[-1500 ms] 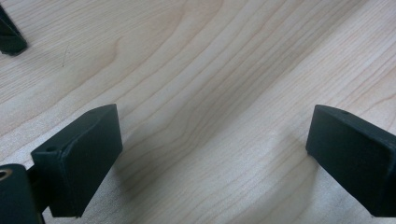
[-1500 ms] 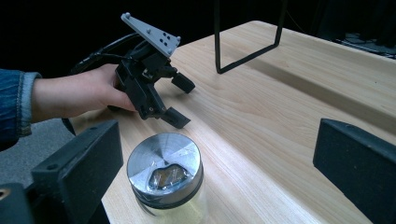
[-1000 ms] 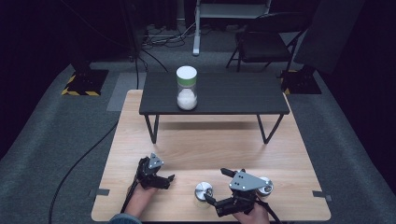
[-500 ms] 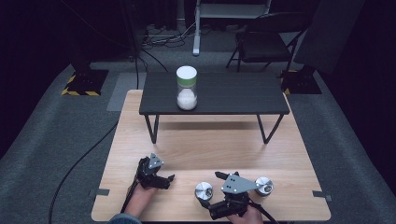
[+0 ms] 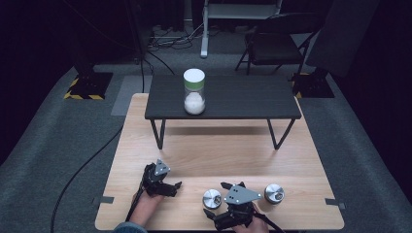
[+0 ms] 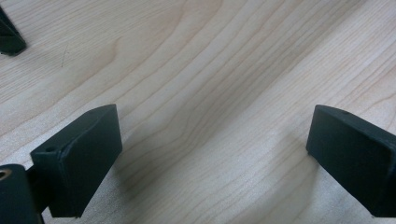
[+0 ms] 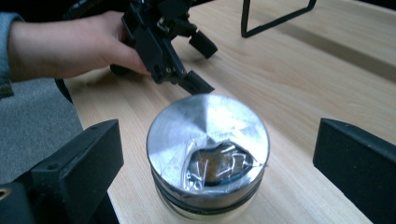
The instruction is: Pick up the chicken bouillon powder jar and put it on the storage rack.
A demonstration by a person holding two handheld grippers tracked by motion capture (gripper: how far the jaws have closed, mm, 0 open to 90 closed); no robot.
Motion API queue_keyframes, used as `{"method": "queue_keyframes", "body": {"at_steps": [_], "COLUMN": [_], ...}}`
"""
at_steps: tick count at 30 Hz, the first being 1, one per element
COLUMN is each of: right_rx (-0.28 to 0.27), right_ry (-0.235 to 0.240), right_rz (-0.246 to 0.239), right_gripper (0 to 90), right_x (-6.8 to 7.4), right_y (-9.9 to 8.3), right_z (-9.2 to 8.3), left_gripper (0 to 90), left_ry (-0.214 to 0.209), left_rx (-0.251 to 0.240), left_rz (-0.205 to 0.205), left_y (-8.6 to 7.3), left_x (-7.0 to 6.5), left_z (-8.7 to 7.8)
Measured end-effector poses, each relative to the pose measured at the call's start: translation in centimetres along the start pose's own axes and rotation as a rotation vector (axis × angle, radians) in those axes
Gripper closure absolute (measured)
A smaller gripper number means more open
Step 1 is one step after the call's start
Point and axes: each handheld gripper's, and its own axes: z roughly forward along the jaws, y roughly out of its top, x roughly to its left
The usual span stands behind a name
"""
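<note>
Between the right claw's point(image 7: 217, 158) spread jaws, a silver-lidded jar point(image 7: 208, 154) is standing untouched; the left claw point(image 5: 172, 187) is resting open on the tabletop point(image 5: 233, 155).

No legible text, labels, brands or nos. anywhere. The silver-lidded jar point(image 7: 208, 154) between the right gripper's point(image 7: 215, 172) jaws carries no print on its lid. The white-capped jar point(image 5: 194, 91) on the black bench has a green band w/o readable wording. Yellow-black hazard stripes point(image 5: 83, 95) mark a stand base at left, no lettering.
</note>
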Motion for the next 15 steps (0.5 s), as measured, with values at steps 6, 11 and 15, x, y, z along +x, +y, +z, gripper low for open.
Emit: {"method": "queue_keyframes", "body": {"at_steps": [6,11,15], "right_rx": [0.011,0.015,0.028], "right_ry": [-0.001,-0.009,-0.010], "right_rz": [-0.012,-0.028,-0.030], "right_gripper": [2.0,2.8,4.8], "right_x": [0.2,0.6,0.6], "right_y": [-0.4,-0.8,-1.2], "right_z": [0.7,1.2,1.6], "left_gripper": [3.3,3.2,3.2], "left_ry": [-0.001,-0.002,-0.002], "left_rx": [0.000,-0.001,-0.001], "left_rz": [0.000,0.002,0.002], "left_y": [0.0,0.0,0.0], "left_x": [0.0,0.0,0.0], "left_z": [0.0,0.0,0.0]}}
